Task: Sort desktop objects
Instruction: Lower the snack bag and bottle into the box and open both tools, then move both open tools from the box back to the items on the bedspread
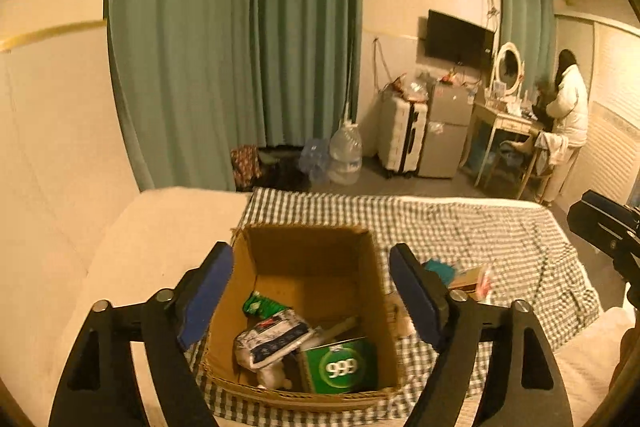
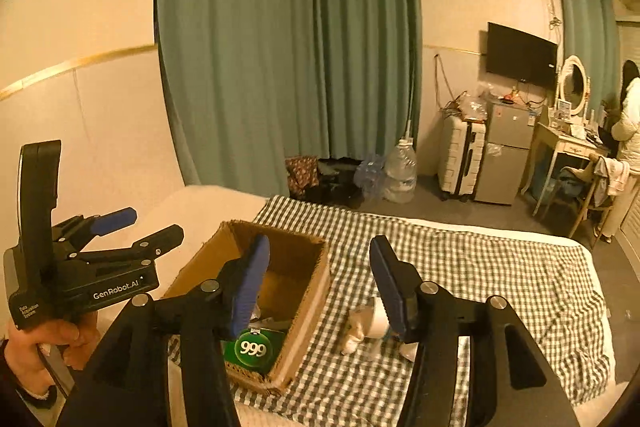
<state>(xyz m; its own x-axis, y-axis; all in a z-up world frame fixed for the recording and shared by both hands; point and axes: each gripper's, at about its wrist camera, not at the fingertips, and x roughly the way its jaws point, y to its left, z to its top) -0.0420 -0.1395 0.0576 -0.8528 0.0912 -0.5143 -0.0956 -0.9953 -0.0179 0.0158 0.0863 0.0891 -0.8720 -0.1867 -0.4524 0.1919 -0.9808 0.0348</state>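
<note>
An open cardboard box (image 1: 362,291) (image 2: 312,291) sits on a green checked cloth (image 1: 480,231) (image 2: 480,267). Inside lie a green "999" box (image 1: 340,367) (image 2: 254,349), a white and blue packet (image 1: 272,341) and a green packet (image 1: 262,305). My left gripper (image 1: 312,291) is open and empty above the box; it also shows in the right wrist view (image 2: 136,227). My right gripper (image 2: 320,287) is open and empty above the box's right wall. A small white figure (image 2: 366,327) lies on the cloth right of the box. Teal and tan items (image 1: 460,273) lie right of the box.
The cloth covers a bed with a cream sheet (image 1: 160,227) at the left. Beyond it stand water bottles (image 1: 346,155), a white suitcase (image 1: 402,135), a small fridge (image 1: 448,131) and a dressing table (image 1: 508,123) with a person (image 1: 566,115) at it.
</note>
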